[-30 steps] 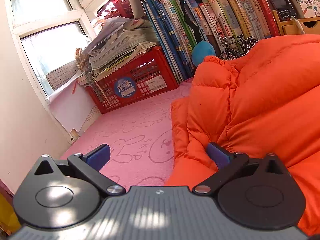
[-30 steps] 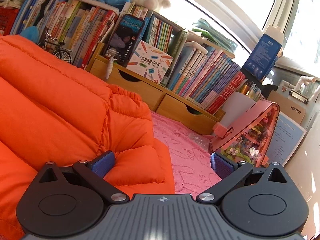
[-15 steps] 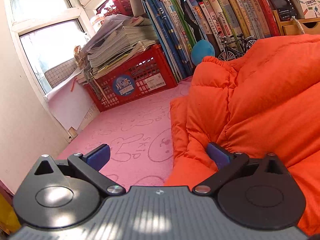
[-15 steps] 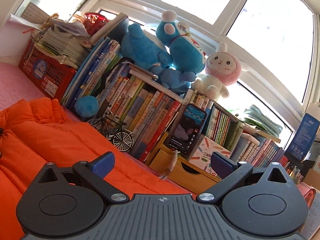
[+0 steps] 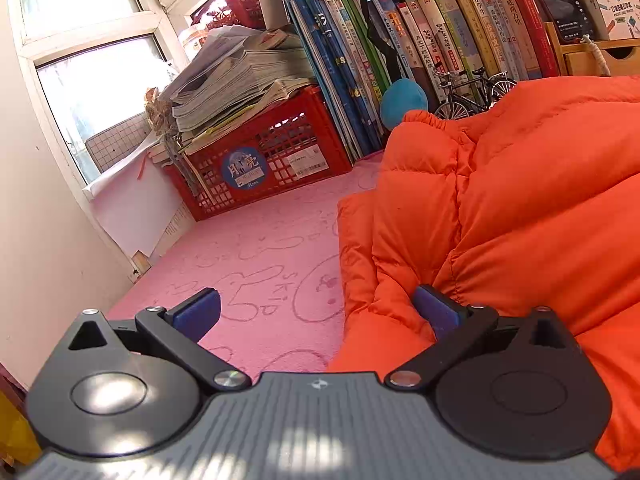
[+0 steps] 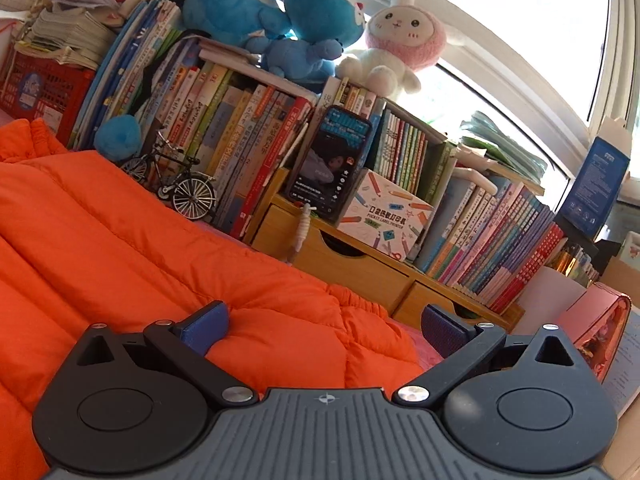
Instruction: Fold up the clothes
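Note:
An orange puffer jacket [image 5: 512, 208] lies on the pink mat [image 5: 260, 256], filling the right of the left wrist view. My left gripper [image 5: 316, 312] is open at the jacket's left edge, its right fingertip [image 5: 432, 308] against the fabric and its left one over bare mat. The jacket also shows in the right wrist view [image 6: 120, 248], spreading left and below. My right gripper [image 6: 324, 330] is open and empty above the jacket's right sleeve end, with a puffed fold between the fingers.
A red crate [image 5: 264, 160] stacked with papers stands at the back left by the window. A row of books [image 6: 248, 136], a toy bicycle [image 6: 176, 180], wooden drawers [image 6: 352, 260] and plush toys [image 6: 304, 12] line the back. A pink case [image 6: 600, 320] lies at right.
My right gripper swung up off the jacket's right edge, then tilted partly back down and now hovers over the sleeve end. My left gripper has barely moved.

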